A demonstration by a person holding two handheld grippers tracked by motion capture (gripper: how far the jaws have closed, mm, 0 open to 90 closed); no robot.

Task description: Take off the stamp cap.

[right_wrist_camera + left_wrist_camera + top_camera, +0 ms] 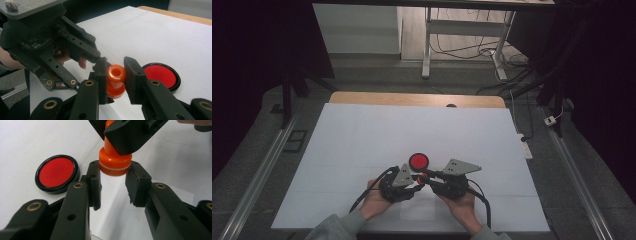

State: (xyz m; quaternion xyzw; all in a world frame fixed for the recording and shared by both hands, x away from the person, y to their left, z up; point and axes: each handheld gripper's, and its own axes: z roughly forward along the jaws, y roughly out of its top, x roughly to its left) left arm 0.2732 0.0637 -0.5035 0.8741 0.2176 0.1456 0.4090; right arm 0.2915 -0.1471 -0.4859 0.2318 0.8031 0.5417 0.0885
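two hand-held grippers meet near the front middle of the bench [362,130], which is covered by a white sheet, and between them is a small orange stamp [115,157] with a knob-like handle and a wider round base.

the right gripper [117,75] has its jaws pinched on the narrow handle end of the orange stamp; in the right gripper view the rounded top with its small hollow sits squarely between the two black pads, touched on both sides. in the high view this gripper [428,176] comes in from the right, held in the person's right hand [462,206].

the left gripper [113,183] has its jaws closed in on the wider base of the same stamp, one pad at either side of the orange collar. the left gripper view has the base at the very tips of the pads (contact looks light, at the pad ends rather than deep between them). in the high view the left gripper [416,181] sits just to the left of the other, held in the left hand [374,202], and the two tools nearly touch.

the stamp is held off the sheet between both grippers, its base towards the left one.

a round ink pad [419,161], red inside a black rim, lies flat and uncovered on the sheet just beyond the grippers, near the stamp but apart from it.
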